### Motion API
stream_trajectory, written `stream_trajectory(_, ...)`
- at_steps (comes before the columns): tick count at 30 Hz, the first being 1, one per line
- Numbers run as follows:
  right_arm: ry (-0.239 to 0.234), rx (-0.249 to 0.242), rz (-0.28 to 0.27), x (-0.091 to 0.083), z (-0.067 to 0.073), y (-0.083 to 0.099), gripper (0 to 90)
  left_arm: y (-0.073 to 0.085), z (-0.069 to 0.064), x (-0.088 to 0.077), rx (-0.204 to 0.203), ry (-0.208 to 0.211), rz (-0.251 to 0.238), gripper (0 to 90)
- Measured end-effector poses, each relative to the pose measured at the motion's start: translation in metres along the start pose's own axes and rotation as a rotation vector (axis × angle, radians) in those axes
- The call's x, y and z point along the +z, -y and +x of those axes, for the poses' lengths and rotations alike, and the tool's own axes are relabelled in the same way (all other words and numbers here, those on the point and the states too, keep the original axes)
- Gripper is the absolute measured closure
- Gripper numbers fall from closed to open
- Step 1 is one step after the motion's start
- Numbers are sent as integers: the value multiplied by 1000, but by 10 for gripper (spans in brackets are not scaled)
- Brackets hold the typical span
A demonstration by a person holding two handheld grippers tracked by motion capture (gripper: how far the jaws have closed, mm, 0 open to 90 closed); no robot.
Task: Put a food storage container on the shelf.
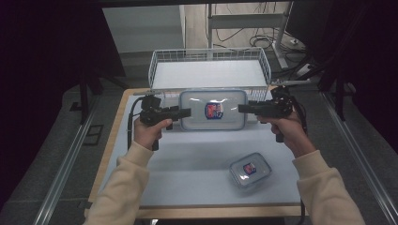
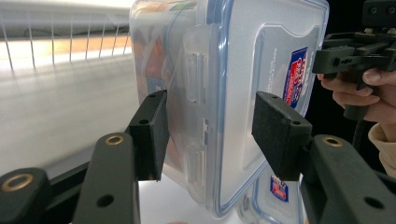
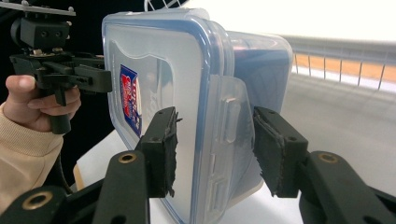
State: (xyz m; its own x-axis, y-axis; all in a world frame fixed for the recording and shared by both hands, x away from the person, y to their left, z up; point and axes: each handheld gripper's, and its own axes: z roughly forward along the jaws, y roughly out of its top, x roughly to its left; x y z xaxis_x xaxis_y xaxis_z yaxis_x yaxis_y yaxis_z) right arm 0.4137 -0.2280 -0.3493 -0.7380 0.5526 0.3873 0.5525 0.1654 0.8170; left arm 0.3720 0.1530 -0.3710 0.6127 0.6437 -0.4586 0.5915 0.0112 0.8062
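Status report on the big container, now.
Left gripper and right gripper each clamped on one short end of the large container, lid on. Wire basket just beyond. Small container on table, out of the way.

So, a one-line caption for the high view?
Two tools grip a large lidded box by its ends before a wire basket.

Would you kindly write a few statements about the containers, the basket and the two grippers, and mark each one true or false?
1. The large container is held at its two short ends, by the left gripper and the right gripper. True.
2. The small container sits inside the wire basket. False: it lies on the table, near the person's right forearm.
3. The large container's lid is off. False: its blue-rimmed lid is on.
4. The wire basket stands at the far edge of the table, beyond the large container. True.
5. Both containers bear a red and blue label. True.
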Motion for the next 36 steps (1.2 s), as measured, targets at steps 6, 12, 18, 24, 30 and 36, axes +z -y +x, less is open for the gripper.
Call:
stream_trajectory(6, 5, -15, -22, -7, 3, -23, 516, -25, -2, -4, 25, 0, -13, 479)
stream_trajectory(12, 11, -22, -30, -6, 2, -48, 516, -50, 3, -5, 31, 2, -24, 478)
stream_trajectory(18, 17, -31, -37, -4, -3, -74, 516, -76, 9, -3, 37, 4, -36, 478)
stream_trajectory(24, 21, -27, -36, 3, -14, -94, 515, -95, 20, 5, 33, -4, -34, 475)
stream_trajectory(30, 11, -18, -26, 16, -32, -108, 514, -106, 35, 14, 18, -14, -23, 475)
stream_trajectory(36, 8, -1, -3, 25, -46, -118, 510, -109, 46, 23, -2, -12, -7, 476)
